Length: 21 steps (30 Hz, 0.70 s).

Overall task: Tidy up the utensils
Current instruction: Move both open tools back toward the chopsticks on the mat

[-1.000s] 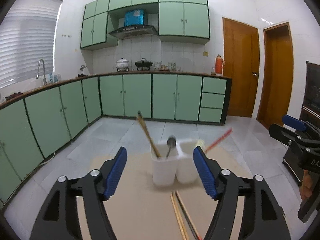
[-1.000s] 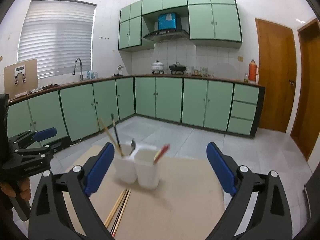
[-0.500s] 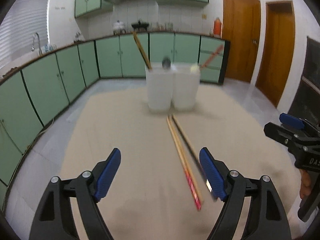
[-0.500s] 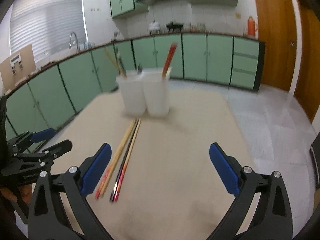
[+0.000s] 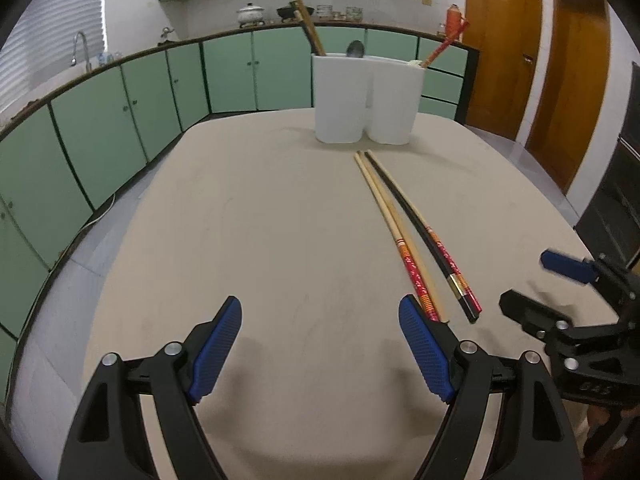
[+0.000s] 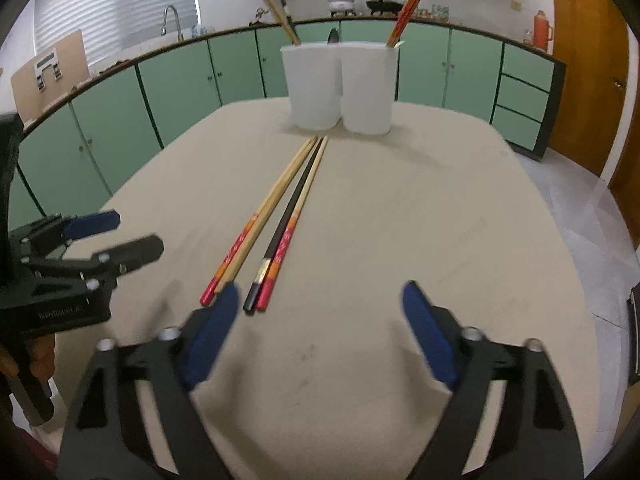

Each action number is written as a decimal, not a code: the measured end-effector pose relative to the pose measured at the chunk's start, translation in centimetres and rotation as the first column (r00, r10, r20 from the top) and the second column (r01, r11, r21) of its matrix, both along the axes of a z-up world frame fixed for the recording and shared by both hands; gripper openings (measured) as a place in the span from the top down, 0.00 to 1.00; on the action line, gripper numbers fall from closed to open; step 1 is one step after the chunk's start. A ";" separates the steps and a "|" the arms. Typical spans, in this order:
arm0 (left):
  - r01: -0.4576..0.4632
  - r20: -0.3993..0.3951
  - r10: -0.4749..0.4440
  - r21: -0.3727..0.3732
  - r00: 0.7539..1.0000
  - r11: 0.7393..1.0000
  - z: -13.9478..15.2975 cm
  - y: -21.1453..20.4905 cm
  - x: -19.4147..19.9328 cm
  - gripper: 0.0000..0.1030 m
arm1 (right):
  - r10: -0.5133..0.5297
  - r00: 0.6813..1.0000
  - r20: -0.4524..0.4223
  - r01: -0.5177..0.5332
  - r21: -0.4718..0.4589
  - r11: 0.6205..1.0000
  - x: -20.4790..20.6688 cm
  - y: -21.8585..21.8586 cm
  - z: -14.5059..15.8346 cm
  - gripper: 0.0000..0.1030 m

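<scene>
Some utensils already stand in the white holder — loose chopsticks lie on the counter, while both left gripper and right gripper hover fingers apart, empty, the right's just narrowing.

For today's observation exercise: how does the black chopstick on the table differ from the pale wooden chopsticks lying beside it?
Colour: the black chopstick has a dark shaft; the wooden chopsticks are pale tan.
Butt end: the black chopstick ends in a black tip past a light band; the wooden ones end in plain red.
Shared: all lie flat on the table, red-patterned ends toward the cameras, tips toward the white holder.
</scene>
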<state>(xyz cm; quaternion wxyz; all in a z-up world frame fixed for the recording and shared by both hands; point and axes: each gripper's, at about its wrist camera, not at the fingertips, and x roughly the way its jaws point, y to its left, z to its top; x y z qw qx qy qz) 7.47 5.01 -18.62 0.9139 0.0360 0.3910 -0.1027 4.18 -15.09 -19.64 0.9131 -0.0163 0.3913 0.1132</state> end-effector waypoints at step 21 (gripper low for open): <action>-0.022 0.004 0.022 -0.002 1.000 1.000 -0.3 0.4 0.1 0.23 | 0.030 0.999 -0.026 -0.031 -0.058 0.998 0.6 1.8 -1.3 0.46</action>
